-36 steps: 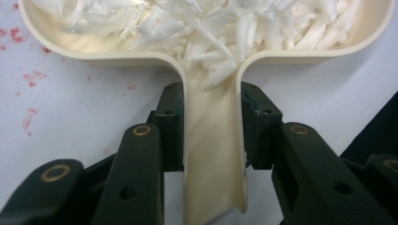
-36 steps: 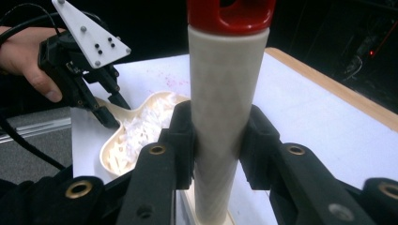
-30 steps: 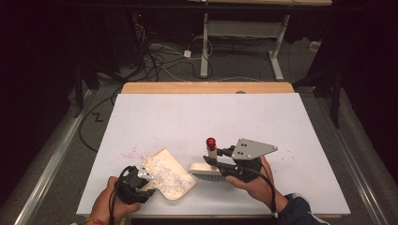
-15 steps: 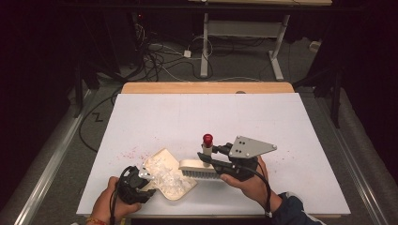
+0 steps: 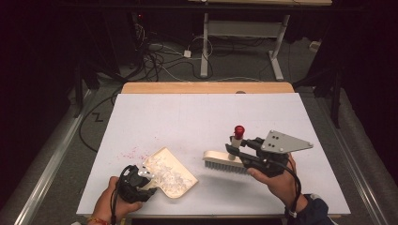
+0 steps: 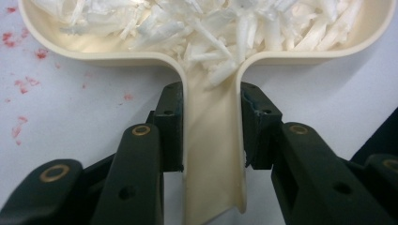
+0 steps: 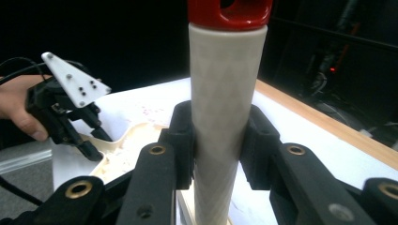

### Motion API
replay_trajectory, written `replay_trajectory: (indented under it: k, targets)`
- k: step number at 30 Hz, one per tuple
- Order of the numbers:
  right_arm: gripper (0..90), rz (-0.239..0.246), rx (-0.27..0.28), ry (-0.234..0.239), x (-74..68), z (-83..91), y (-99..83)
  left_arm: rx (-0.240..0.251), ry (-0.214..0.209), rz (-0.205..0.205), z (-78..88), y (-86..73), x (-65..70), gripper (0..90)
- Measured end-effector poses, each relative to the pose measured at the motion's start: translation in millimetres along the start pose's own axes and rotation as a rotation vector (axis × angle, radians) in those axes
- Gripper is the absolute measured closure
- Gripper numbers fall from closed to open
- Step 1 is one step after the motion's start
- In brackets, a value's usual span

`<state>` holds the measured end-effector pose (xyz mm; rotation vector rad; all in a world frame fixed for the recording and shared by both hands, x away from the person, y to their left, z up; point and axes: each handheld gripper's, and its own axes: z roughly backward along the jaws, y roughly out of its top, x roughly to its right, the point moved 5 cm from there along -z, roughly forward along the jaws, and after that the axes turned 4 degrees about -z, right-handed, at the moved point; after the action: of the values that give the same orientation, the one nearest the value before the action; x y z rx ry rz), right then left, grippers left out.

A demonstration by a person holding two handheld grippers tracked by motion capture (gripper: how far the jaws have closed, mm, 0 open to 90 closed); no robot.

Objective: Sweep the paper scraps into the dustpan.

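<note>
A cream dustpan [image 5: 171, 172] lies on the white table [image 5: 197, 117] at the front left, holding white shredded scraps [image 6: 211, 23]. My left gripper [image 5: 144, 182] is shut on the dustpan's handle [image 6: 213, 154]; its pads press both sides. To the right, a cream hand brush [image 5: 225, 161] with grey bristles hangs just above the table. Its handle [image 7: 225, 93] has a red cap [image 5: 239, 129] and stands upright. My right gripper [image 5: 233, 147] is shut on that handle, below the cap.
Small red specks [image 5: 131, 152] lie scattered on the table left of the dustpan. A wooden strip [image 5: 206, 87] runs along the table's far edge. Beyond it are cables [image 5: 164, 56] and a desk frame [image 5: 244, 28] on the dark floor.
The right gripper has carried the brush to the right and a little up, away from the dustpan. The left gripper and the dustpan have stayed in place.
</note>
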<state>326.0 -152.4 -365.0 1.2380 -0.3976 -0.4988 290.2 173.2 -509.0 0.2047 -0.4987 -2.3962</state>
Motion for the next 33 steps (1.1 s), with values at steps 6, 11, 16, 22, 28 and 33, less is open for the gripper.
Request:
replay_trajectory:
  k: [6,11,16,22,28,33]
  targets:
    - [70.5,-0.015,0.007,-0.059,18.2,24.9,-2.2,0.016,0.001,0.018,-0.6,2.0,-2.6,63.4]
    - [70.5,-0.031,-0.001,-0.081,26.5,37.2,-5.9,0.036,0.006,0.041,-1.0,4.9,-7.5,63.4]
    - [70.5,-0.037,-0.013,-0.104,35.8,54.0,-11.3,0.058,0.014,0.073,-2.3,6.0,-11.1,63.4]
    - [70.5,-0.066,-0.034,-0.112,43.1,68.5,-21.6,0.066,0.025,0.086,-3.5,8.3,-14.3,63.4]
    - [70.5,-0.074,-0.057,-0.097,43.5,79.6,-27.5,0.078,0.03,0.102,-3.4,11.4,-18.4,63.4]
    - [70.4,-0.06,-0.093,-0.079,40.6,87.7,-28.1,0.082,0.048,0.125,-1.2,9.5,-21.9,63.4]
